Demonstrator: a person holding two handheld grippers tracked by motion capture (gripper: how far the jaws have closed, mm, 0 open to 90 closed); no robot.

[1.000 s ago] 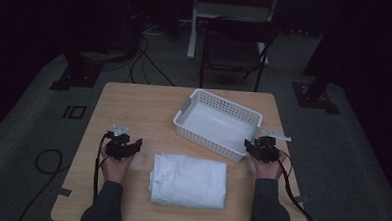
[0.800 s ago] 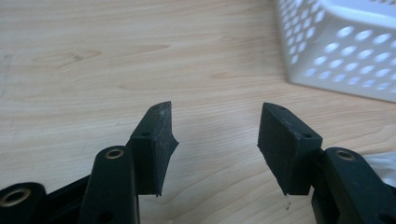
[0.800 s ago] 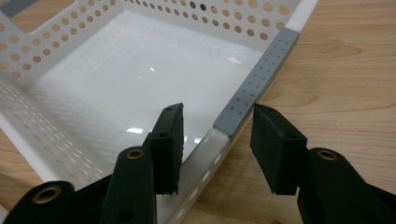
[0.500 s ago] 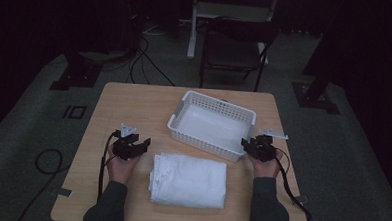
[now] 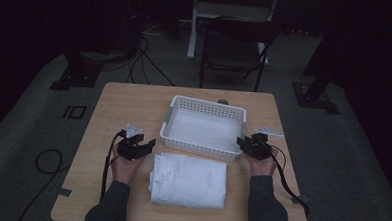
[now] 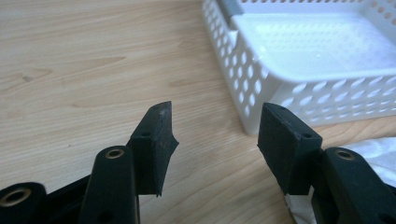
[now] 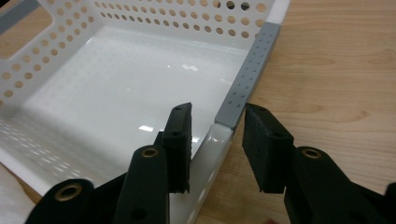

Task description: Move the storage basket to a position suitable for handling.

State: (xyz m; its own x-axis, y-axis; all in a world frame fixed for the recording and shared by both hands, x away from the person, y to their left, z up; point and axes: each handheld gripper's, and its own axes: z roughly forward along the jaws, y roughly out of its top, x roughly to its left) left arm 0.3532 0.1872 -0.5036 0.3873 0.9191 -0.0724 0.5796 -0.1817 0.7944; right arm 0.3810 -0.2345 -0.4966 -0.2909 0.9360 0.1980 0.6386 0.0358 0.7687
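Your right gripper (image 7: 215, 144) straddles the white basket's (image 5: 203, 128) right end wall at its grey handle strip (image 7: 247, 77): 1 jaw inside the basket, 1 outside. The jaws have just been closing around that rim, yet a gap shows on both sides (no pad pressing the plastic). Your left gripper (image 6: 215, 140) holds nothing; its 2 jaws stand partly apart over bare bench (image 6: 84, 70), pointing at the basket's near left corner, just beside the folded white cloth (image 5: 188, 180). Both forearms come in low from the near edge, hands level on either side of the cloth. The basket sits mid-bench, just behind the cloth. No readable writing.
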